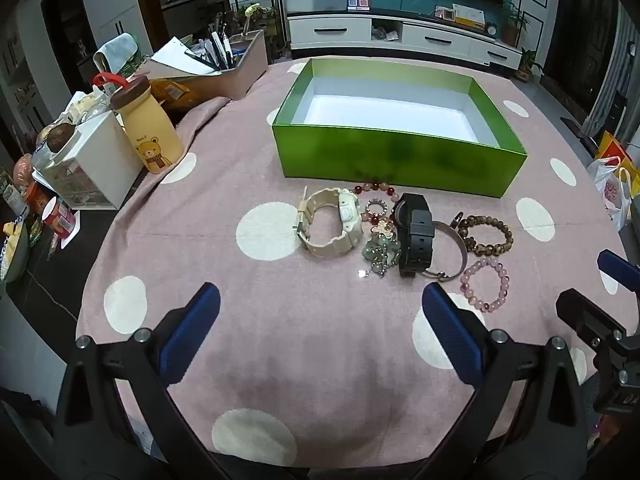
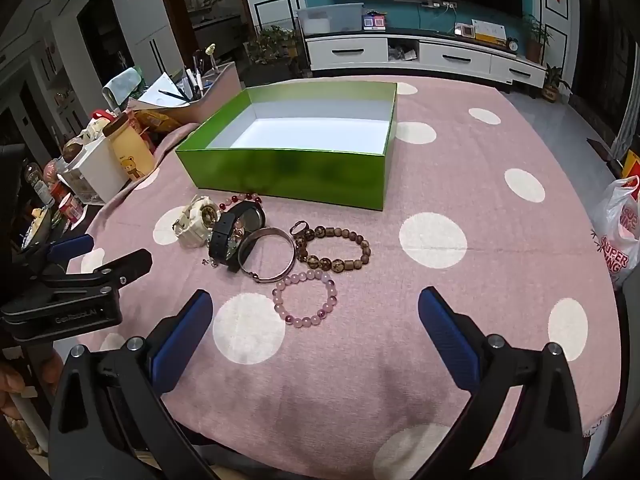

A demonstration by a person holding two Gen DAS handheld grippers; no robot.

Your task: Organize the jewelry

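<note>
A green box (image 1: pixel 400 160) (image 2: pixel 280 178) with a white inside stands empty on the pink dotted tablecloth. In front of it lies a cluster of jewelry: a cream watch (image 1: pixel 328 222) (image 2: pixel 196 224), a black watch (image 1: pixel 414 236) (image 2: pixel 226 236), a silver bangle (image 1: pixel 458 252) (image 2: pixel 266 256), a brown bead bracelet (image 1: pixel 486 236) (image 2: pixel 334 250), a pink bead bracelet (image 1: pixel 486 284) (image 2: pixel 306 300), a green charm piece (image 1: pixel 380 250) and a red bead bracelet (image 1: pixel 374 188). My left gripper (image 1: pixel 320 296) hovers open short of the watches. My right gripper (image 2: pixel 316 304) is open above the pink bracelet.
Clutter crowds the table's left side: a bear-print bottle (image 1: pixel 148 128), a white drawer unit (image 1: pixel 96 160), a pen holder (image 1: pixel 240 64) and snacks. A plastic bag (image 2: pixel 618 224) sits off the right edge. The tablecloth (image 2: pixel 480 200) stretches right of the box.
</note>
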